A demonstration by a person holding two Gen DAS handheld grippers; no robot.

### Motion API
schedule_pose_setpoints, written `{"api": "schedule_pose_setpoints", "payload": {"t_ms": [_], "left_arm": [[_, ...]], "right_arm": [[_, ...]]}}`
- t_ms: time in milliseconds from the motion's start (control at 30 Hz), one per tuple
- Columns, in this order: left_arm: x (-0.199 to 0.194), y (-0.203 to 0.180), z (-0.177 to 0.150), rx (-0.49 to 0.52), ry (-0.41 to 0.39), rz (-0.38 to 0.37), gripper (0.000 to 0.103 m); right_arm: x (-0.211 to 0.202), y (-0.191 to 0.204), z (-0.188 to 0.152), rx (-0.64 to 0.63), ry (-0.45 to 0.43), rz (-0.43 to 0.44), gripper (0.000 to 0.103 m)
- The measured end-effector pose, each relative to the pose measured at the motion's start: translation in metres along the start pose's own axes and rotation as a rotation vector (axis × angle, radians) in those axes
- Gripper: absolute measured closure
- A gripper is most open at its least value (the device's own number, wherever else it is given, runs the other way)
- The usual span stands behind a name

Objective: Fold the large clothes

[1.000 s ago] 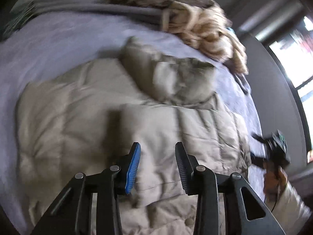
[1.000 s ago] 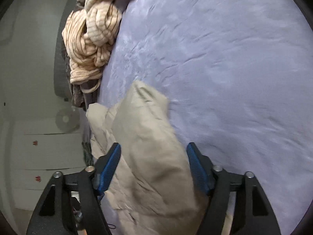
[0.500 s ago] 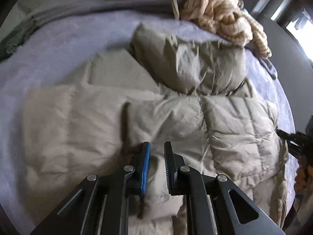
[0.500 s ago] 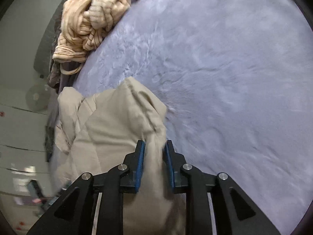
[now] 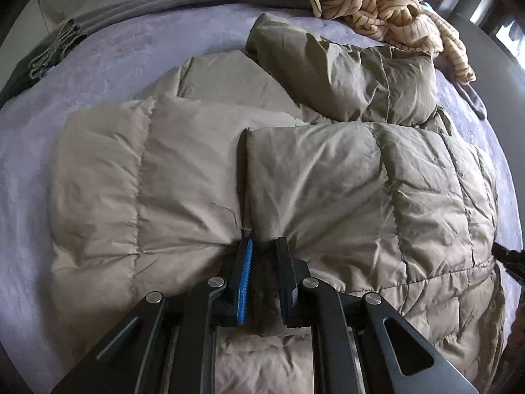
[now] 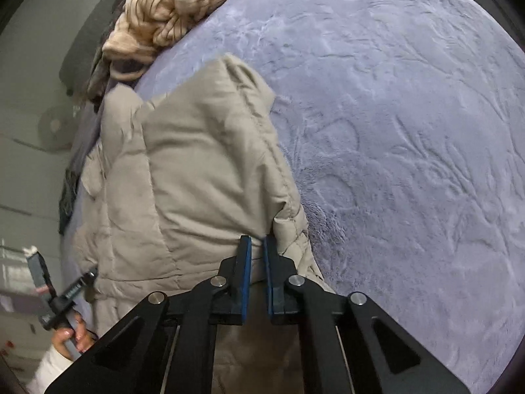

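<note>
Left gripper point(image 5: 265, 246) is pinched shut on a fold of the beige puffer jacket point(image 5: 328, 177). Right gripper point(image 6: 257, 246) is closing on the jacket's edge, fabric between its pads. The jacket spreads ahead over the lavender blanket point(image 6: 410, 131); striped garment point(image 5: 387, 10) lies beyond

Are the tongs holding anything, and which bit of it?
Yes. The left tongs pinch the puffy beige jacket at its front opening edge. The right tongs are closing on a fold at the jacket's edge.
</note>
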State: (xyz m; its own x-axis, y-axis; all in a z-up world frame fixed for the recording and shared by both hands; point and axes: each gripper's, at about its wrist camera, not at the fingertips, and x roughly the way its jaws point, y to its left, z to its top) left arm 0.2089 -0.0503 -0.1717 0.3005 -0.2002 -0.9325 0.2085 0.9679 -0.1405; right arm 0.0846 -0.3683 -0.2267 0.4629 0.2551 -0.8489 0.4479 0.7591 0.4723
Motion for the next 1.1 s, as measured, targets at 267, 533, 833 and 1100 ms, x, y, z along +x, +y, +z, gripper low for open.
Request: {"api": "schedule_pose_setpoints", "payload": {"t_ms": [267,533,833,1100], "left_arm": [[-0.048,0.003,-0.016,-0.006,-0.005,0.041,0.087],[-0.086,0.005,-0.047,-0.033,0.011,0.032,0.043],[-0.121,0.015,-0.070,-0.037,0.010,0.077,0.000],[-0.142,0.024,-0.095,0.007,0.057,0.059,0.001]], "right_arm": [[-0.041,0.009,-0.020,-0.003,0.002,-0.020,0.090],[-0.047,0.023,-0.054,0.020,0.057,-0.035,0.090],[-0.064,0.053,-0.072,-0.020,0.069,-0.066,0.057],[-0.085,0.095,-0.098,-0.110,0.044,-0.011,0.012]]}}
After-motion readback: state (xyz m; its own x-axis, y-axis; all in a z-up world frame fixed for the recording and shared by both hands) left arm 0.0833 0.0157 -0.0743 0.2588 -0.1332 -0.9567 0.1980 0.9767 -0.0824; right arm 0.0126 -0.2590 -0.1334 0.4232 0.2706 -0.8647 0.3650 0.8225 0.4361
